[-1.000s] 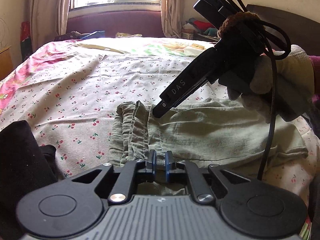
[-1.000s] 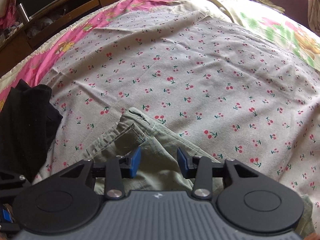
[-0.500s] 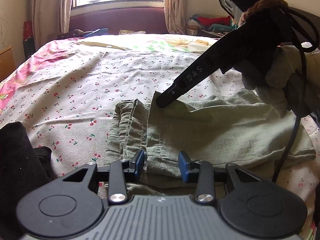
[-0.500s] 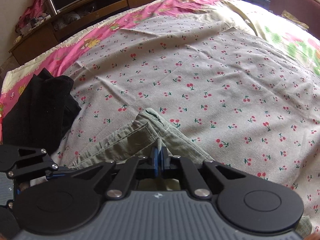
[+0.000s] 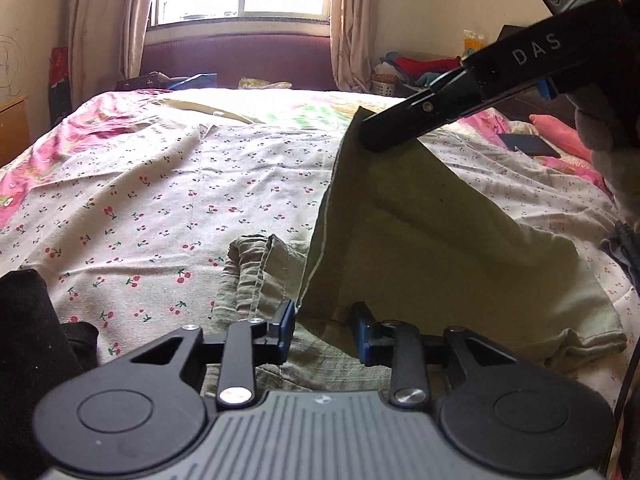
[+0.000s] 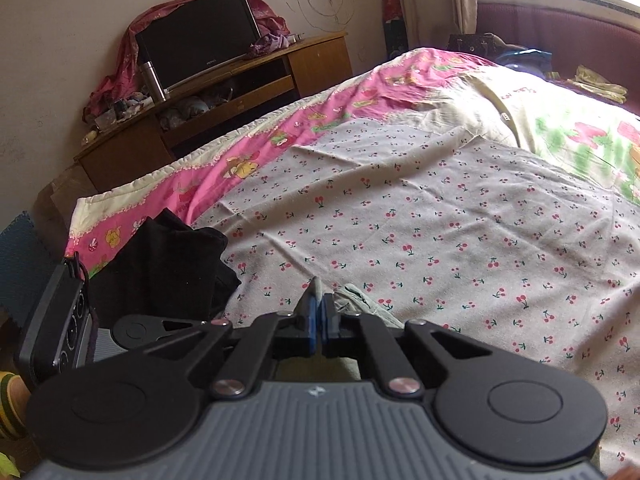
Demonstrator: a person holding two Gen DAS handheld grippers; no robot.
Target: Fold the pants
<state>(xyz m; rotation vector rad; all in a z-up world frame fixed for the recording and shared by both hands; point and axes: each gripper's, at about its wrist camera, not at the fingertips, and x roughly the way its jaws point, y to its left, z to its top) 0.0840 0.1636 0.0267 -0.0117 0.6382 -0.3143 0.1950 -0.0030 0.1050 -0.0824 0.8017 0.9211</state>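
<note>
1. Only readable writing: "DAS" in pale letters on the right tongs, seen from the left view. The TV has a logo, too small to read.
2. Count: one pair of pants, two tongs, one black cloth pile, one TV, one metal flask.
3. Pants are olive green, at the near edge of the bed, on the cherry-print sheet. One corner is lifted into a tent; the rest lies flat.
4. Right tongs are clamped on that raised corner, pads pressed together with a sliver of cloth poking out.
5. Left tongs are apart; they've just been narrowing, with a fold of pants between the pads, not pinched.
6. Left view only: window, curtains, the gloved hand. Right view only: TV, wooden cabinet, wall scribble.
</note>
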